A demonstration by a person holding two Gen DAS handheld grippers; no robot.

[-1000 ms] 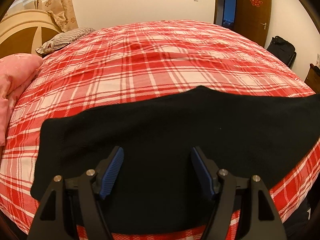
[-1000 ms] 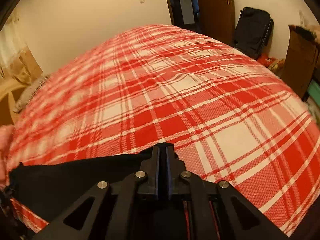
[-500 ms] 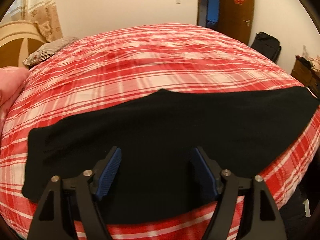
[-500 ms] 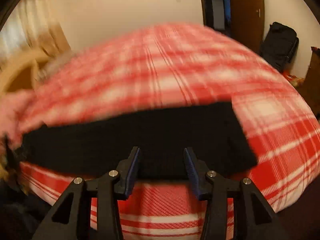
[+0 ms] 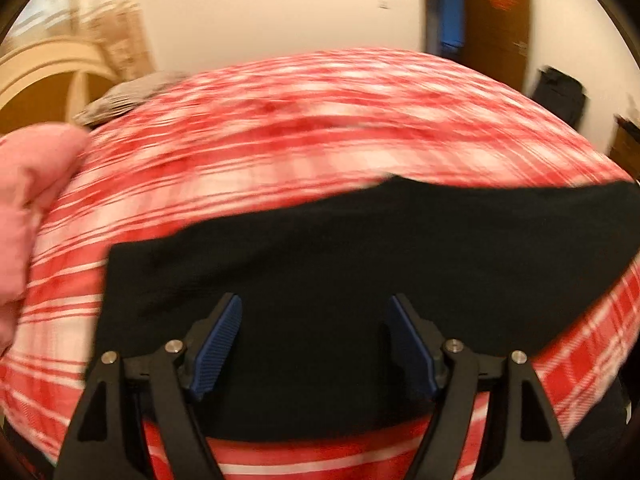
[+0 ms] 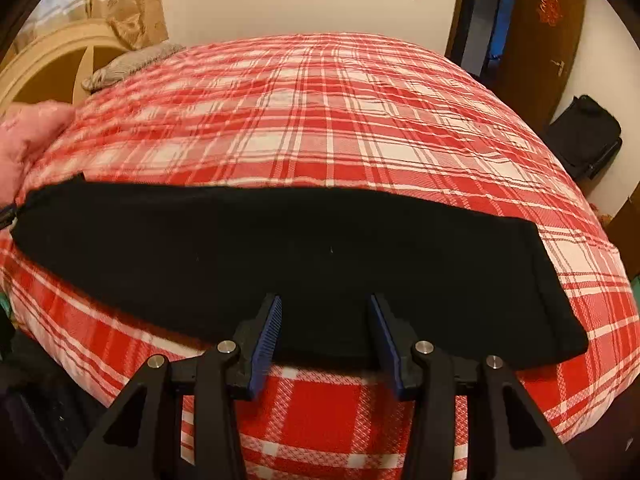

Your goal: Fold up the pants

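Note:
Black pants (image 6: 280, 248) lie flat as one long folded strip across the near edge of a bed with a red and white plaid cover (image 6: 320, 120). In the blurred left wrist view the same pants (image 5: 360, 248) fill the lower middle. My left gripper (image 5: 316, 340) hangs open above the pants, nothing between its blue pads. My right gripper (image 6: 325, 332) is open too, its fingers over the near hem of the pants with nothing pressed between them.
A pink quilt (image 6: 28, 140) bunches at the left by the headboard (image 6: 48, 68), with a striped pillow (image 6: 128, 64) behind it. At the right are a brown door (image 6: 536, 40) and a black bag (image 6: 584, 136) on the floor.
The right gripper, shut at the pants' end a second ago, has opened and drawn back leftward along the strip. The left view swung right, then back left; its gripper stayed open.

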